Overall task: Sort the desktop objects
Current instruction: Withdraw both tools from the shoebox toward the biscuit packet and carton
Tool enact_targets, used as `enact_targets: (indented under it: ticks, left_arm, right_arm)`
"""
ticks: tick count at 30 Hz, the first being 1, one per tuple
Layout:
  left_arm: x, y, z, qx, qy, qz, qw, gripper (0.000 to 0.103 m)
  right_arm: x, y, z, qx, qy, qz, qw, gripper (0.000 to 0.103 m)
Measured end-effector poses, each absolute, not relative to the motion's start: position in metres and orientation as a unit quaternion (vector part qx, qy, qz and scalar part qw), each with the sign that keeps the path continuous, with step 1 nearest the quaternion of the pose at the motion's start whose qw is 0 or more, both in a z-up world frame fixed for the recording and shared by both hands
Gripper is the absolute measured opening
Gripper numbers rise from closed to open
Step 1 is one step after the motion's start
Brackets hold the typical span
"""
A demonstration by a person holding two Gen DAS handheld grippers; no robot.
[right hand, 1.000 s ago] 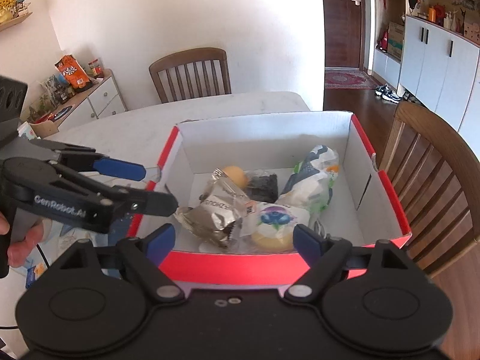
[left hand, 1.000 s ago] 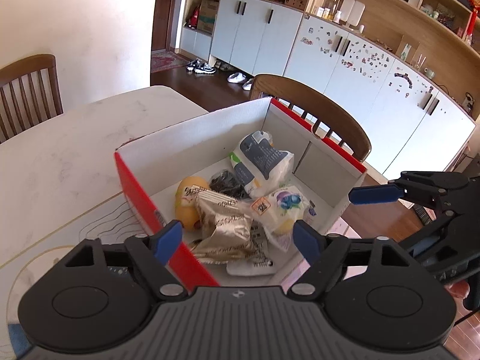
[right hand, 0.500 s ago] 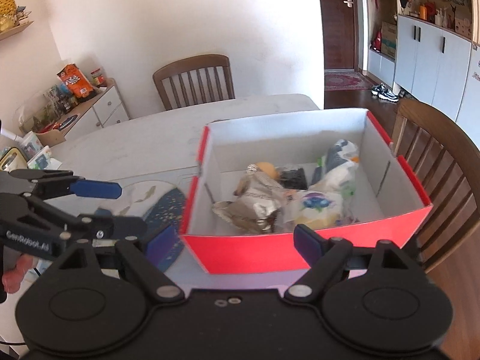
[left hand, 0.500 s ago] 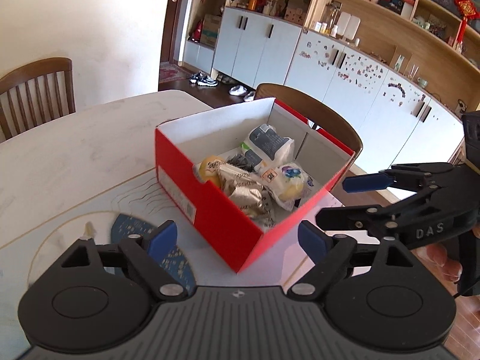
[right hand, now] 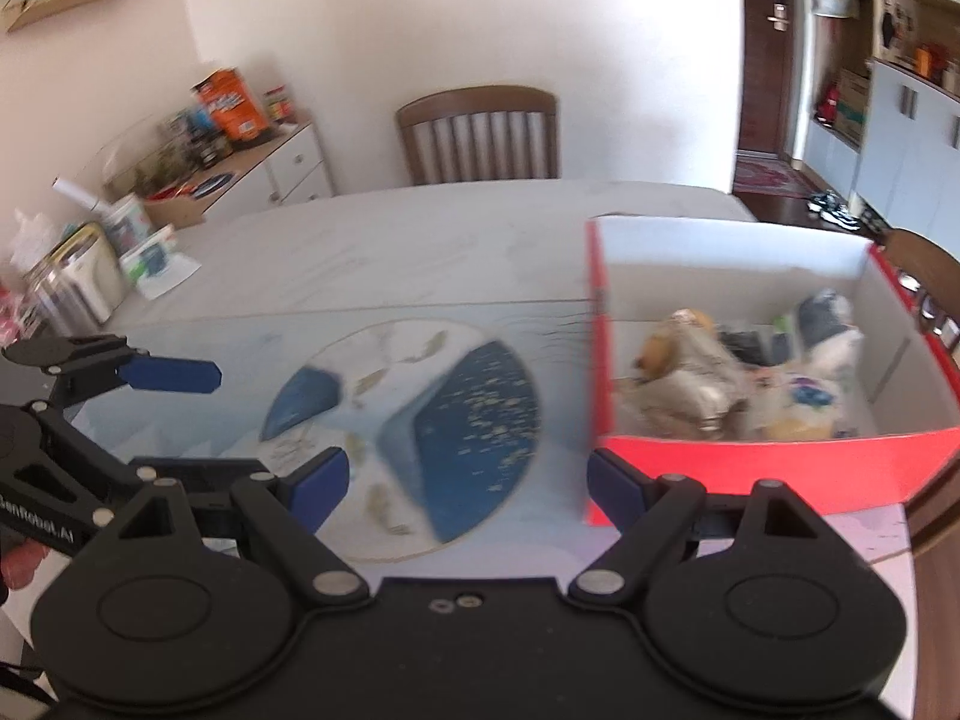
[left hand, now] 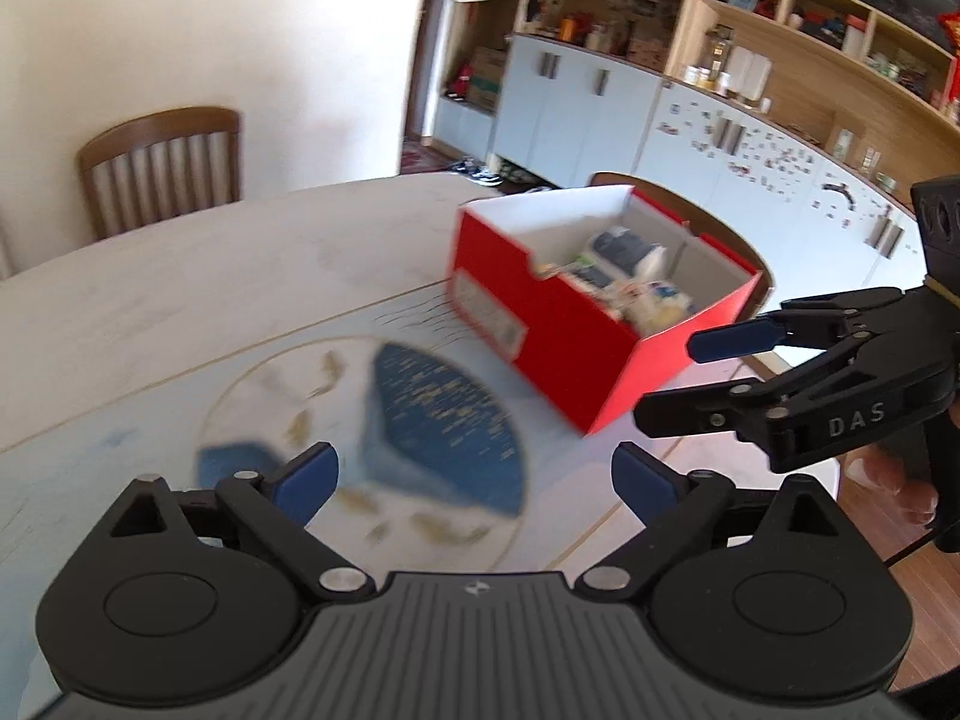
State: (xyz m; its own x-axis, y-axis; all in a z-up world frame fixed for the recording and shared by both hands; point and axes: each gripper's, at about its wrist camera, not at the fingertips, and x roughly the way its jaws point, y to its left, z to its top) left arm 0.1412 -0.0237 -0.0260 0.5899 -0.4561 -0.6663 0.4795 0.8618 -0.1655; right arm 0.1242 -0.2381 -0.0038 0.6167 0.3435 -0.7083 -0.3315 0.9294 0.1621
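A red cardboard box (left hand: pixel 600 372) with white inner walls stands near the table's right edge; it holds several snack packets (right hand: pixel 708 384) and a yellow item. My left gripper (left hand: pixel 474 480) hovers over the round blue-and-white print on the table mat (left hand: pixel 432 414), well short of the box. Its jaws are opening and nothing is between them. My right gripper (right hand: pixel 468 483) hangs over the same mat (right hand: pixel 420 408), the box (right hand: pixel 780 459) to its right; its jaws are open and empty. Each gripper shows in the other's view: the right one (left hand: pixel 702 378), the left one (right hand: pixel 186 420).
Wooden chairs stand at the far side (right hand: pixel 480 132) and behind the box (right hand: pixel 936 276). A low sideboard (right hand: pixel 240 174) with cluttered packets and jars is at the left. Containers and papers (right hand: pixel 120 258) sit on the table's left end. White cabinets (left hand: pixel 600 96) line the back wall.
Both grippers have drawn back from the box, which now lies farther off and to the right. The printed mat has come into view beneath them. The left jaws stand wider.
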Motion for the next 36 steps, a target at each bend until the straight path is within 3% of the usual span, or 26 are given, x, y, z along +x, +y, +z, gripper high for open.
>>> enact_targets:
  ticks: [21, 36]
  left_arm:
    - [0.118, 0.114, -0.065, -0.021, 0.410, -0.121, 0.904, 0.103]
    - [0.108, 0.155, -0.083, -0.042, 0.420, -0.030, 0.906, 0.103]
  right_arm:
    - [0.085, -0.113, -0.034, -0.046, 0.402, 0.258, 0.877, 0.086]
    - [0.076, -0.040, -0.073, -0.082, 0.404, 0.227, 0.882, 0.086]
